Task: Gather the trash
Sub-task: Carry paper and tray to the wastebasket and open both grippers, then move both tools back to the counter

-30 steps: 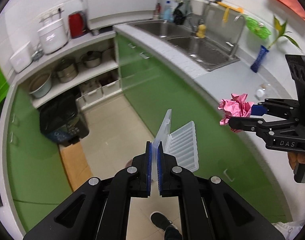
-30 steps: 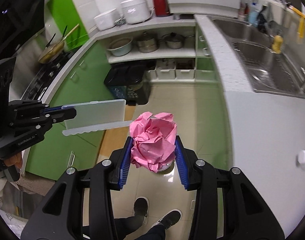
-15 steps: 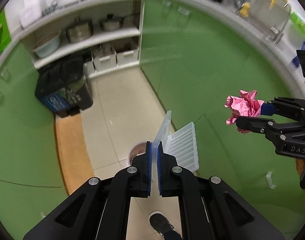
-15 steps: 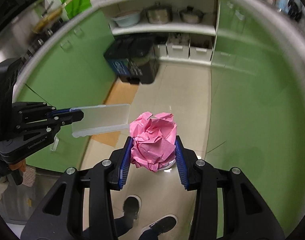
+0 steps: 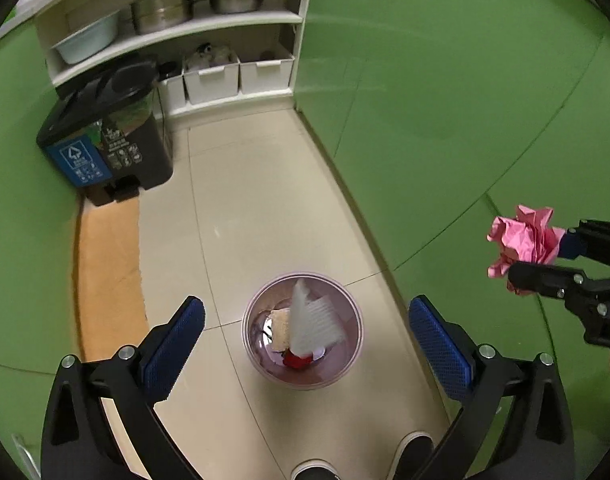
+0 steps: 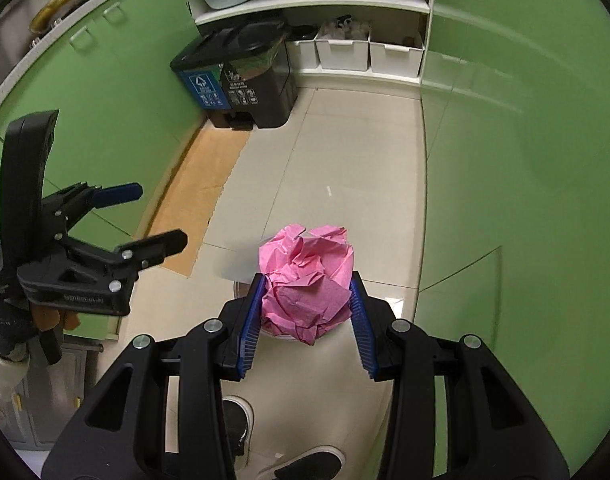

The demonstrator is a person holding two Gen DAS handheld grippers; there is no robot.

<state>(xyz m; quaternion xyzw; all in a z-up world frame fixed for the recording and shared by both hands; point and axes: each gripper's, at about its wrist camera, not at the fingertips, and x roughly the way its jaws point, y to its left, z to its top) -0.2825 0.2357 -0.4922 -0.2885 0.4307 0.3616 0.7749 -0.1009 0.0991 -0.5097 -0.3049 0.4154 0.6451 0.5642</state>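
Note:
A small pink bin [image 5: 347, 360] stands on the floor below my left gripper [image 5: 305, 336], which is open and empty. A clear plastic box [image 5: 311, 326] lies inside the bin with other scraps. My right gripper [image 6: 305, 312] is shut on a crumpled pink paper ball [image 6: 307, 280], held above the bin [image 6: 241, 286], whose rim is mostly hidden behind the ball. The ball also shows in the left wrist view [image 5: 521, 244] at the right, off to the side of the bin. The left gripper shows at the left of the right wrist view [image 6: 153, 216].
A black two-part waste bin [image 5: 105, 136] stands at the back left by shelves with pots [image 5: 165, 12] and white crates [image 5: 237, 72]. Green cabinet doors [image 5: 465, 100] line both sides. A brown mat [image 5: 105, 260] lies left. My shoes [image 5: 317, 472] are below.
My left gripper has opened and the clear plastic box has dropped into the pink bin. Both grippers have tilted down toward the floor. The right gripper still holds the pink ball.

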